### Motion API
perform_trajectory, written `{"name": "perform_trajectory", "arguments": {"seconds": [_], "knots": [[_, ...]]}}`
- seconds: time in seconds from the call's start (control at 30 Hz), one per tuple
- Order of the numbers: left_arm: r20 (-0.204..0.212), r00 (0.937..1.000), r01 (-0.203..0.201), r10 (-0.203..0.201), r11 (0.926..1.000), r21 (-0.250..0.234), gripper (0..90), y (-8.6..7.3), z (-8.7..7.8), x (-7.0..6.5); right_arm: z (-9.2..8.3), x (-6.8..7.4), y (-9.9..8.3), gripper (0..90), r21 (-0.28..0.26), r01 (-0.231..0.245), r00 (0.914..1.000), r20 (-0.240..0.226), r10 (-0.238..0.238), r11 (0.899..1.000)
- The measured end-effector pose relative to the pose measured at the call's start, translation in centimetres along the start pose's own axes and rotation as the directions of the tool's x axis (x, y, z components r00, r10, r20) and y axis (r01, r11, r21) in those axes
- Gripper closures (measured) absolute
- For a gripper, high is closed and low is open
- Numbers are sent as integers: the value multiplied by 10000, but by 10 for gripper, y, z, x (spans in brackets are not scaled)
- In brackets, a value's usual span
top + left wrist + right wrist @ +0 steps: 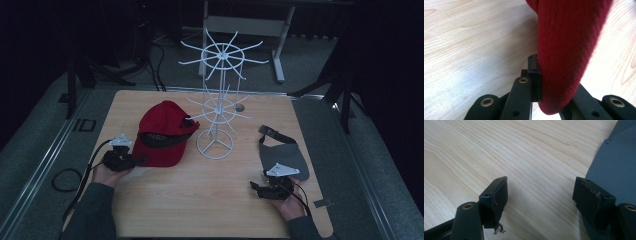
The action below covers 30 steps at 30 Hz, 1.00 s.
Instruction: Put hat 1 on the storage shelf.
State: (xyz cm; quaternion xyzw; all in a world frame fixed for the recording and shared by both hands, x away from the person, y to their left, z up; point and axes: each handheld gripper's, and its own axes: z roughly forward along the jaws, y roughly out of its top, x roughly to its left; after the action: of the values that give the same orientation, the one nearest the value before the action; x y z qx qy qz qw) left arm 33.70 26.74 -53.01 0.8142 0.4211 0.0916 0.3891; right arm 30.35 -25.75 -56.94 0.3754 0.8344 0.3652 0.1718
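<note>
Two black jaws of the left gripper (536, 82) were clenched on the brim of the red cap (569, 45) — in the left gripper view the red fabric sat pinched between them, hanging over the pale wood of the table (469, 45). From above, that gripper (131, 160) lay at the near left of the table (200, 200), touching the cap's (162, 132) near-left edge, with the person's left hand (107, 172) wrapped round its body and a cable trailing off to the left. The cap itself rested on the tabletop left of centre, its crown toward the far side and a dark band showing across its opening.

The right gripper (540, 197) stood released — its jaws were spread wide apart over bare wood, nothing between them, and the right-hand jaw sat just beside the edge of a grey visor (616, 162). In the high view this gripper (257, 189) was at the near right, held in the right hand (290, 200), pointing left. The grey visor (285, 157) lay flat just beyond it, its dark strap curling toward the far side.

Between cap and visor, a white wire rack (217, 100) stood upright on a round base, spokes fanning out at two levels; its base was just right of the cap.
</note>
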Motion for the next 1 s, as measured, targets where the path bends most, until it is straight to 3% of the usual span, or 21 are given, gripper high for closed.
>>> {"name": "perform_trajectory", "arguments": {"seconds": [0.43, 1.0], "knots": [[-295, 9995, 134, -147, 9990, -417, 861, 2, -7, 0, 0, 0, 0, 281, 2, 4, 10000, -2, -4, 10000], [-595, 9982, -138, 79, 9949, -999, 861, 14, -22, -7, 0, 0, 0, 281, 3, 3, 10000, 0, -3, 10000]]}}
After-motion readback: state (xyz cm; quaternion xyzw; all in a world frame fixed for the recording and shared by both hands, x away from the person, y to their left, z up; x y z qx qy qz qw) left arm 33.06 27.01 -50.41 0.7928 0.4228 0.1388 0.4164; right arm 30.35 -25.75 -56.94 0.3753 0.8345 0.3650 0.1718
